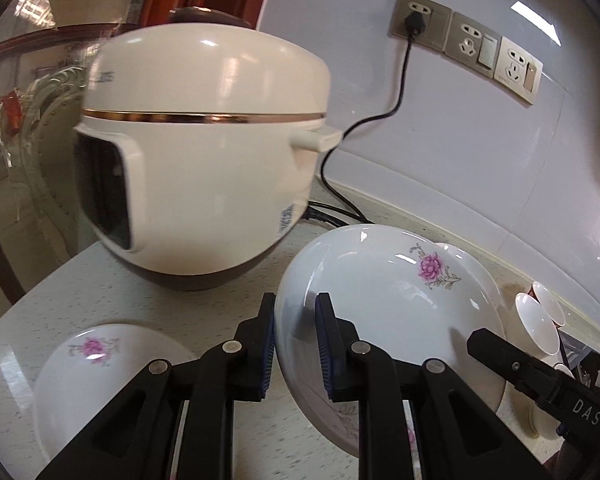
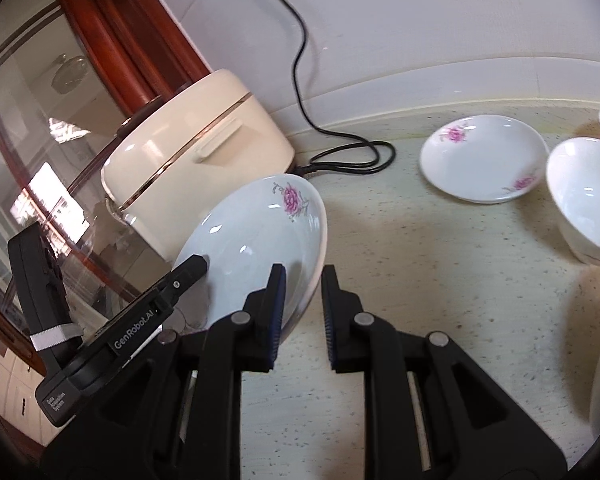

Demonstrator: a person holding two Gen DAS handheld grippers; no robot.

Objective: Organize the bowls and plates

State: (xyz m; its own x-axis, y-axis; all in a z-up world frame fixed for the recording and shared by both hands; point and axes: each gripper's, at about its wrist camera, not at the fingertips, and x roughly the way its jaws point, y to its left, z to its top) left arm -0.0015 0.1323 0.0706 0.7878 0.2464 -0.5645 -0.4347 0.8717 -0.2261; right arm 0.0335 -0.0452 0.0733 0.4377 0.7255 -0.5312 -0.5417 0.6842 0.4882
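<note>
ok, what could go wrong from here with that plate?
1. The plate is tilted and the left gripper pinches only its rim; glazed china could slip.
2. The cooker is close behind; a swing could hit it.
3. The right gripper straddles the rim without clamping; closing off-centre could twist it.

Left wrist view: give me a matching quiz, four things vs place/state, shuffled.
Things:
1. rice cooker
2. black plug
3. tilted plate
4. small plate

Places/states:
a. lying flat, lower left
b. in the wall socket
c. at the back of the counter, lid closed
d. rim between the left gripper fingers

Pairs: 1-c, 2-b, 3-d, 4-a
</note>
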